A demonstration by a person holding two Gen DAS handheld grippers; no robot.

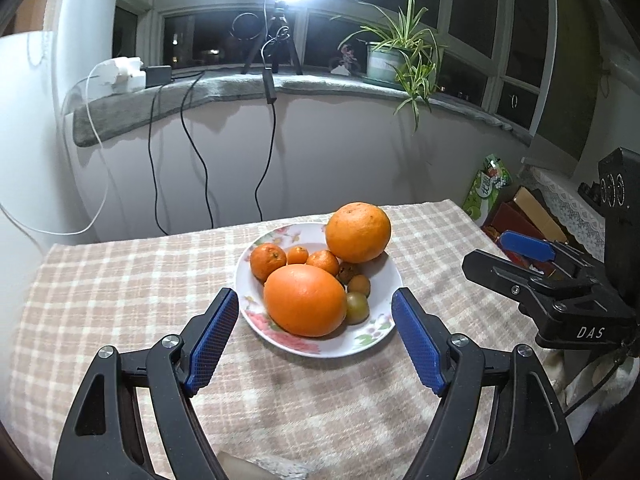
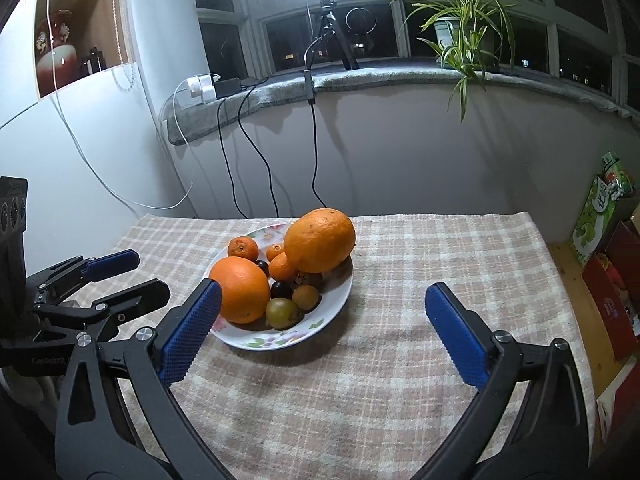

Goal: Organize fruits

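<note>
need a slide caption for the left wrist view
Open left gripper hovers before a floral plate of oranges and smaller fruit on a checked tablecloth, right gripper alongside.

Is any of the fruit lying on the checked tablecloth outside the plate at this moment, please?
No, every fruit, including the two large oranges, sits inside the floral plate, and the tablecloth around it carries none.

bare cloth [image 2: 360,360] before fruit-crowded plate [image 2: 280,340].

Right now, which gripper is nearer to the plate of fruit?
Left. The left gripper is open, its fingertips flanking the plate's near rim; the right gripper, also open, sits back and to the plate's right.
</note>
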